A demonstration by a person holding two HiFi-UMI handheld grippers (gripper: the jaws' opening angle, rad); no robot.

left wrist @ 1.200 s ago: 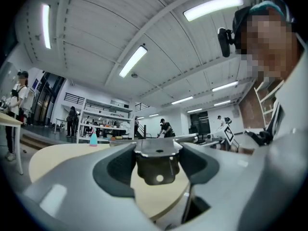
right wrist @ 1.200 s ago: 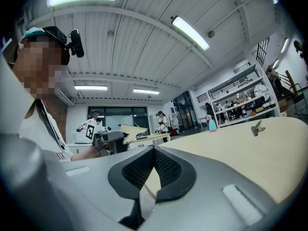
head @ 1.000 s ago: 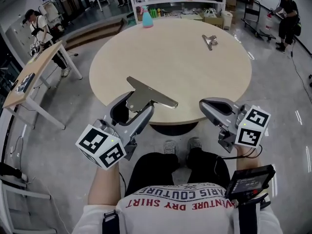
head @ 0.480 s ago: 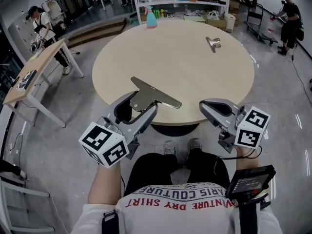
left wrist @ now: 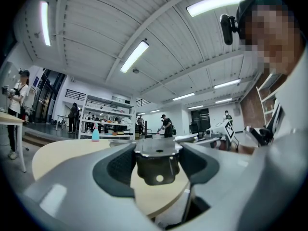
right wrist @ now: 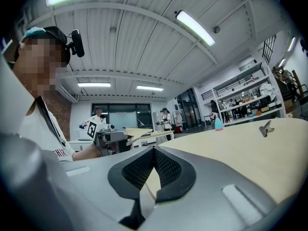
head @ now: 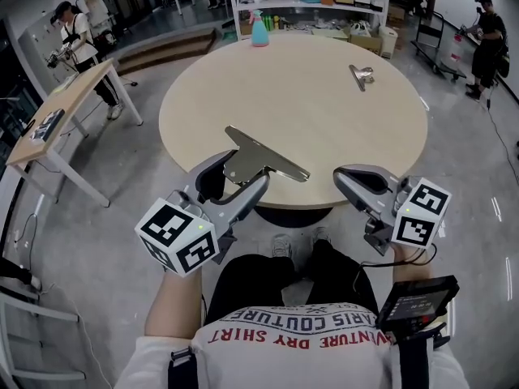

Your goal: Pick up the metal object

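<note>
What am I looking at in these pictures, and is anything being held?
There is no robot: a person holds a hand-held gripper, a two-jaw clamp with a marker cube, in each hand. One picture is from a camera on the person's head, looking down; the other two are from cameras riding on each one, looking along its jaws. The left hand-held gripper is clamped on a flat metal object, above the near edge of the round table. The right hand-held gripper is shut and empty. On the table are a metal clip and, at the far edge, a spray bottle.
</note>
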